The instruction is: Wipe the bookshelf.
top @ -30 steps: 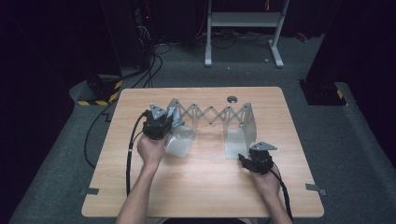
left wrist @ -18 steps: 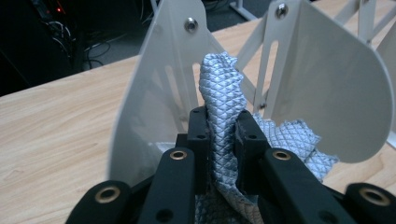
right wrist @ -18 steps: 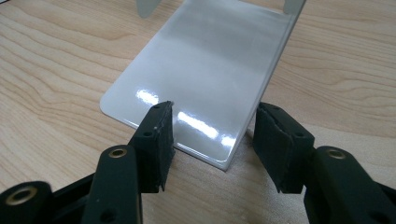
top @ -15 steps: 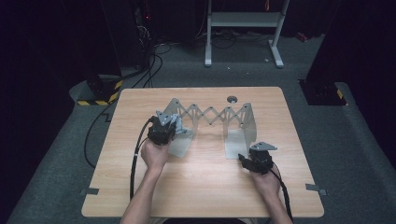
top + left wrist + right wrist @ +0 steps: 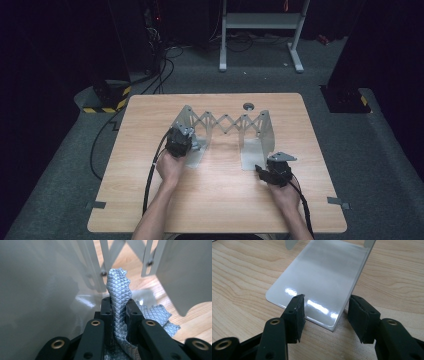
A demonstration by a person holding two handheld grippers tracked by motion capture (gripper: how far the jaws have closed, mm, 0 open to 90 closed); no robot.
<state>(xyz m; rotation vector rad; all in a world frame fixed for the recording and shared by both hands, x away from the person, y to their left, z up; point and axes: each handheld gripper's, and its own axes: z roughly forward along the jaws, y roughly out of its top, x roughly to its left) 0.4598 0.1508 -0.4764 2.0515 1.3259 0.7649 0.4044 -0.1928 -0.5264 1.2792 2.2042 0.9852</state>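
Note:
A grey metal scissor rack (image 5: 225,122) stands on the wooden table (image 5: 215,210), with an upright plate at each end. My left gripper (image 5: 187,143) is low at the rack's left end, over the left base plate (image 5: 196,156). It is shut on a blue-grey quilted cloth (image 5: 118,292), which sticks up between the pads beside the left upright wall (image 5: 37,290). My right gripper (image 5: 260,170) rests at the near corner of the right base plate (image 5: 324,275). Its jaws are open (image 5: 325,312), one pad over the plate and the other beyond its edge.
A small dark round knob (image 5: 248,106) lies on the table behind the rack. Tape tabs (image 5: 95,205) mark the near corners. Cables (image 5: 150,175) trail from both grippers. A white stand (image 5: 260,20) is on the floor beyond the table.
My left hand has come down and to the right with the cloth, from the top of the left upright to just above its base plate. The right gripper has not moved.

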